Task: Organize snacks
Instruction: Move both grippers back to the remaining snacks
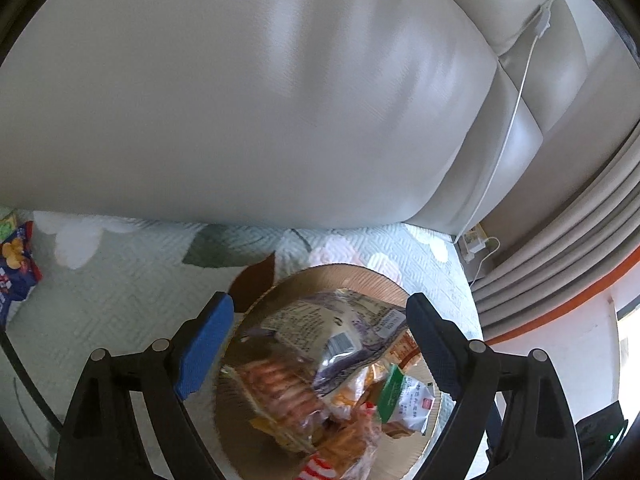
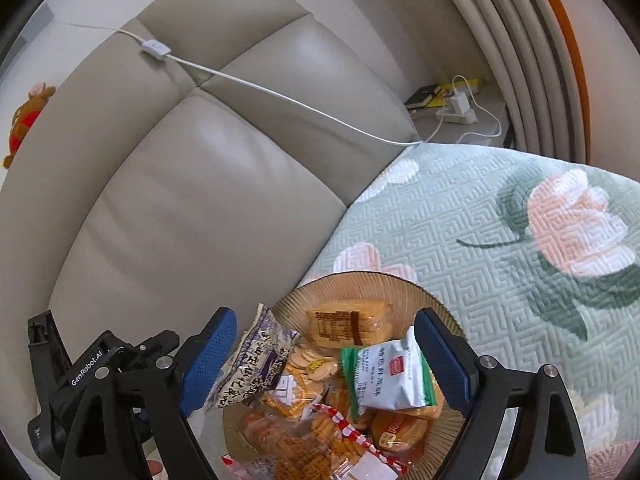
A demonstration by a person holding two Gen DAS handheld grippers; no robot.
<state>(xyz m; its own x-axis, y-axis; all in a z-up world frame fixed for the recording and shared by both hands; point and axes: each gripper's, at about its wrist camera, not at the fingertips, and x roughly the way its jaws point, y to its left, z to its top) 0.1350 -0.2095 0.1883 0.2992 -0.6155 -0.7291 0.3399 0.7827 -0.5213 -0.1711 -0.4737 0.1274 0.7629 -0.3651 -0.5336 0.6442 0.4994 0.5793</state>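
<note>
Amber ribbed glass plate [image 2: 362, 286] heaped with snack packets [image 2: 386, 378] (mostly biscuits).

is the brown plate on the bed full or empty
Full. The brown plate is heaped with snack packets, crackers covering nearly all but its ribbed rim.

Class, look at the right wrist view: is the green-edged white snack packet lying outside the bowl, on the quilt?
No, the green-edged white packet lies inside the ribbed bowl, on top of other snacks.

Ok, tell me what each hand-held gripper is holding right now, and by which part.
Nothing. The left hand-held gripper and right hand-held gripper both stand open above the snack plate, pads touching no packet.
</note>
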